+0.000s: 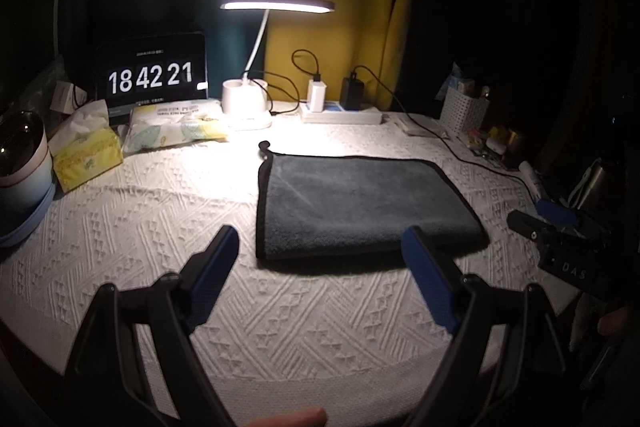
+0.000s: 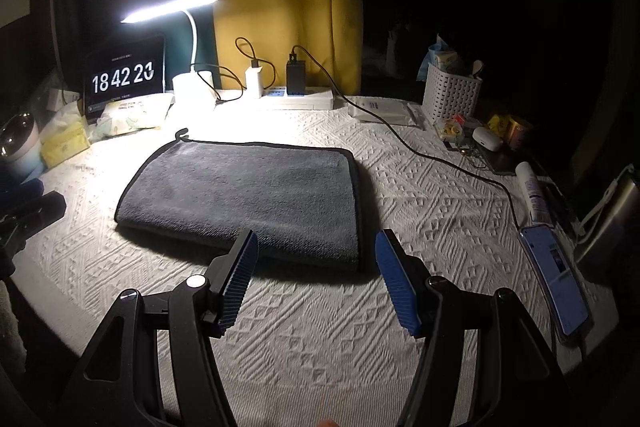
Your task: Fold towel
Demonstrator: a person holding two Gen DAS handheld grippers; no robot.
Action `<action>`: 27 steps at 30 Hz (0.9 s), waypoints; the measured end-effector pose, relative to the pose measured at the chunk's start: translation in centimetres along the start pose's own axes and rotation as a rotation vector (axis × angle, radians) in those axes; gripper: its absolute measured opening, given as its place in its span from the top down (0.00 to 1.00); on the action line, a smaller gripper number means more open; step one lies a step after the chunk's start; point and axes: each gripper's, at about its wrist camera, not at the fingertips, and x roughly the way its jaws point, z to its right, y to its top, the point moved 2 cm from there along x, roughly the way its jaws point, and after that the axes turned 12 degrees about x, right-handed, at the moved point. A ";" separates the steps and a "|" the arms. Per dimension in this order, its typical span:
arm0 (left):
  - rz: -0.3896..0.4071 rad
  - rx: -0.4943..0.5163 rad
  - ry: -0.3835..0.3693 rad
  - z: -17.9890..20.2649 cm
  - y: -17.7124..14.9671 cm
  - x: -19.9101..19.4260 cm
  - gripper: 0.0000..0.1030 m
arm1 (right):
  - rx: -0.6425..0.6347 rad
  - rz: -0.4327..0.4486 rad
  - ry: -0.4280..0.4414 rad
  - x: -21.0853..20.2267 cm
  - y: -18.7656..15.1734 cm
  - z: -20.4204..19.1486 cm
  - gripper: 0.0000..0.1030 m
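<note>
My left gripper (image 1: 320,239) hangs with jaws spread wide, blue pads (image 1: 212,271) bare, nothing between them. My right gripper (image 2: 316,241) matches it, jaws wide, gripping nothing; it shows at the left view's right edge.

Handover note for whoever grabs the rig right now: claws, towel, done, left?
Left claw: open, empty, hanging over the tablecloth just short of the towel's near edge.
Right claw: open, empty, at the towel's near right corner.
Grey towel: flat mid-table, apparently already folded at least once, near edge looks doubled.
Done: that fold, it seems.
Left: probably another fold; nothing is gripped yet.
</note>
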 end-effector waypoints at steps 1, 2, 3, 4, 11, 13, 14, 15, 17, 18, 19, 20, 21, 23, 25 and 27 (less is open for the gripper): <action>0.003 0.000 0.003 0.1 -0.1 -0.3 0.18 | -0.001 0.002 0.001 -0.2 -0.1 -0.1 0.37; 0.007 -0.002 0.005 0.1 -0.2 -0.6 0.18 | -0.003 0.006 0.002 -0.5 -0.2 -0.1 0.37; 0.012 -0.003 0.007 0.1 -0.3 -0.9 0.18 | -0.003 0.010 0.004 -0.8 -0.4 -0.2 0.37; 0.015 -0.004 0.009 0.2 -0.3 -1.1 0.18 | -0.004 0.013 0.005 -1.1 -0.5 -0.2 0.37; 0.054 0.009 0.032 0.7 -0.6 -3.3 0.18 | -0.008 0.041 0.012 -3.3 -1.2 -0.4 0.37; 0.062 0.012 0.031 0.8 -0.8 -3.9 0.18 | -0.010 0.050 0.013 -4.0 -1.5 -0.5 0.37; 0.066 0.014 0.029 0.9 -0.9 -4.2 0.18 | -0.011 0.054 0.014 -4.3 -1.6 -0.5 0.37; 0.071 0.015 0.028 1.0 -0.9 -4.5 0.18 | -0.013 0.059 0.014 -4.6 -1.7 -0.5 0.37; 0.079 0.019 0.031 1.1 -1.0 -5.0 0.18 | -0.013 0.065 0.017 -5.2 -1.9 -0.5 0.37; 0.085 0.022 0.033 1.2 -1.0 -5.3 0.18 | -0.013 0.070 0.019 -5.6 -2.0 -0.5 0.38; 0.091 0.025 0.037 1.3 -0.9 -5.6 0.18 | -0.013 0.074 0.020 -5.9 -2.0 -0.6 0.37; 0.097 0.028 0.040 1.3 -0.9 -5.8 0.18 | -0.013 0.078 0.021 -6.1 -2.1 -0.6 0.37; 0.103 0.030 0.041 1.4 -0.9 -6.1 0.18 | -0.013 0.082 0.022 -6.4 -2.1 -0.6 0.37; 0.111 0.033 0.041 1.4 -0.8 -6.5 0.18 | -0.014 0.090 0.026 -7.0 -2.3 -0.7 0.37; 0.117 0.039 0.037 1.6 -0.8 -6.9 0.18 | -0.017 0.098 0.031 -7.6 -2.5 -0.8 0.37; 0.125 0.047 0.036 1.9 -0.7 -7.3 0.18 | -0.021 0.107 0.035 -8.1 -2.5 -0.9 0.38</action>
